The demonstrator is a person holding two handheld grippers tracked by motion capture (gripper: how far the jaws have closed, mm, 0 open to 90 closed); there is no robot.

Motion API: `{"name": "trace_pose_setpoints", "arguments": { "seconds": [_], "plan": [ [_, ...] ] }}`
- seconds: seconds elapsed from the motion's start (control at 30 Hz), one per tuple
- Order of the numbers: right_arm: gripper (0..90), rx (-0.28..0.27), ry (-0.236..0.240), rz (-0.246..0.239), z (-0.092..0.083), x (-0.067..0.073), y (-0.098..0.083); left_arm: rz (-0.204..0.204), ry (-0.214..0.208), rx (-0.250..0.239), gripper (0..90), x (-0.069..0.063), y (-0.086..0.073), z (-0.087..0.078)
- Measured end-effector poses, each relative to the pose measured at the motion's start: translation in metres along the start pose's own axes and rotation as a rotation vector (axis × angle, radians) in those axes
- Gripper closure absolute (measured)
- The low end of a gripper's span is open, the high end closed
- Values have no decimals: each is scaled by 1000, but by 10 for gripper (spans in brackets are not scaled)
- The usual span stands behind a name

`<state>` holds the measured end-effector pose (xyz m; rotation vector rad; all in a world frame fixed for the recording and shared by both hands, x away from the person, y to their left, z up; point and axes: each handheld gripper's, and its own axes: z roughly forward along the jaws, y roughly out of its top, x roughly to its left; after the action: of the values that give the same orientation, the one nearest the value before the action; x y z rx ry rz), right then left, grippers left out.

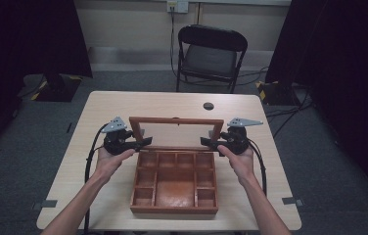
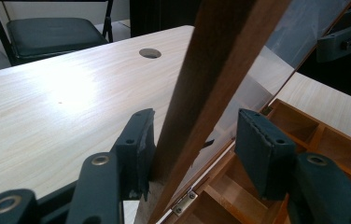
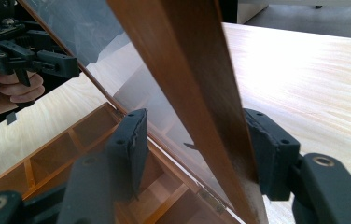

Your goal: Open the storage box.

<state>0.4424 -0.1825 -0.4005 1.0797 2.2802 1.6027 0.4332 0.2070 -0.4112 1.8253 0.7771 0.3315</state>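
On pale table [image 1: 108, 105], compartmented wooden box [image 1: 174, 188] stands open, both grippers' spread jaws straddling its glass-paned lid [image 1: 177, 132].

Raised glass lid [image 1: 176, 131] blocks the box [image 1: 174, 182] at twelve o'clock; its compartments lie open from six, with bare table [image 1: 74, 171] at nine and three.

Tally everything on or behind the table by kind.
Wooden compartment box with raised glass lid: 1
Grippers, left gripper and right gripper: 2
Table: 1
Folding chair: 1
Total: 5
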Motion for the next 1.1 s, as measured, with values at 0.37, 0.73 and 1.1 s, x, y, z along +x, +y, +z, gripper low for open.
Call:
{"name": "trace_pose_setpoints", "arguments": {
  "seconds": [0.37,0.73,1.1],
  "plan": [
    [435,7,1,10,7,-6,-2,-10,2,-3,484,5,-1,4],
    [424,7,-7,19,8,-13,-5,-25,5,2,493,9,-7,9],
    [420,22,-19,29,14,-14,-9,-55,4,43,510,16,-18,16]
  ]
}}
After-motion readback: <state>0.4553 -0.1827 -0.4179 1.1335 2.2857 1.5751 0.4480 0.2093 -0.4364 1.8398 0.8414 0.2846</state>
